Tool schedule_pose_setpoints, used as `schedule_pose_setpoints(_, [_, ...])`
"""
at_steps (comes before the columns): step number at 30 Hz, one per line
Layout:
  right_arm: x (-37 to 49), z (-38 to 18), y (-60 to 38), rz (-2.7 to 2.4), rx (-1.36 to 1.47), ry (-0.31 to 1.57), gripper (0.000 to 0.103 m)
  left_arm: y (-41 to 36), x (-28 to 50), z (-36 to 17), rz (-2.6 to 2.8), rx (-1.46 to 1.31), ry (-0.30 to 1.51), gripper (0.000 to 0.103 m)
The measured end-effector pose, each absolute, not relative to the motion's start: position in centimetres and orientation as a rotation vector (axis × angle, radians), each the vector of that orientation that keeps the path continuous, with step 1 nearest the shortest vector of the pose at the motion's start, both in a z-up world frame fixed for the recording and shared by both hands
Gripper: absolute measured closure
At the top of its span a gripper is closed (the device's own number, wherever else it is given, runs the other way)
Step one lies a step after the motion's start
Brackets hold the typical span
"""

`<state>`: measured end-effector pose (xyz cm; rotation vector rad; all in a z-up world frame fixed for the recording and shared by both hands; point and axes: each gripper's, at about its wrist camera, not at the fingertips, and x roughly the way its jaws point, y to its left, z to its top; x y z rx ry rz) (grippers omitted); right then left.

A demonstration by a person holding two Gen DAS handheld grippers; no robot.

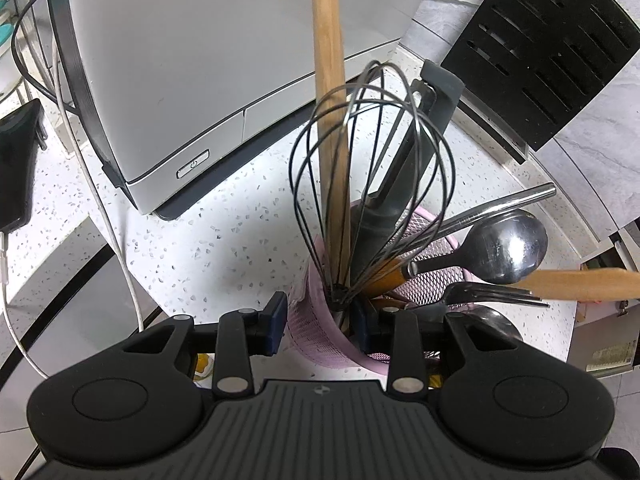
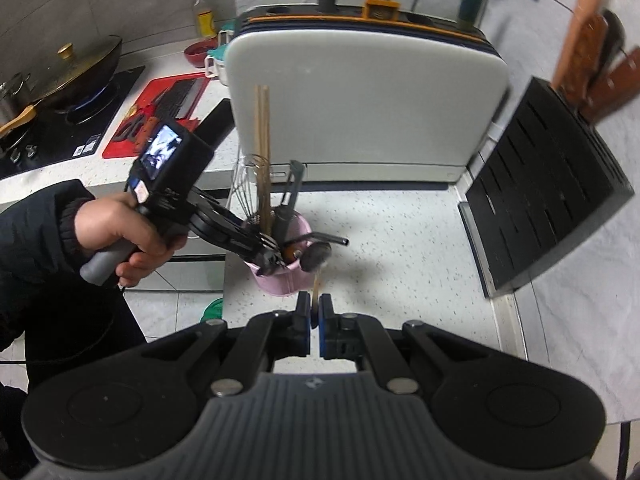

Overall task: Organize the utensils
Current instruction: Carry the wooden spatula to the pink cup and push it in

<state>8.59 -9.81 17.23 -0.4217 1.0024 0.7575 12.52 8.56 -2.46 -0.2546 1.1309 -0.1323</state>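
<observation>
A pink mesh utensil holder [image 1: 320,336] [image 2: 280,278] stands on the speckled counter. It holds a wire whisk [image 1: 372,176], wooden chopsticks [image 1: 330,92] [image 2: 263,148], a dark-handled peeler [image 1: 404,168] and a fork [image 1: 496,294]. My left gripper [image 1: 320,318] [image 2: 266,258] grips the holder's rim, one finger inside and one outside. My right gripper [image 2: 315,314] is shut on the wooden handle [image 2: 316,286] [image 1: 580,284] of a steel ladle [image 1: 506,246] [image 2: 316,256], whose bowl rests at the holder's rim.
A white appliance [image 1: 192,60] [image 2: 360,92] stands behind the holder. A black knife block [image 1: 548,52] [image 2: 548,196] with knives is at the right. A stove with a wok [image 2: 60,68] and a red board [image 2: 160,108] lie far left. Cables [image 1: 100,208] run at the left.
</observation>
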Motion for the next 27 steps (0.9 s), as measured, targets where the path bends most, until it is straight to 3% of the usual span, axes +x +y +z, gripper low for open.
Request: schedule_pose_setpoints(27, [9.7,22.2,-4.8,0.805,-0.528,0.896,0.103,8.5,12.5,-2.7,-0.127,-0.255,1.132,0.061])
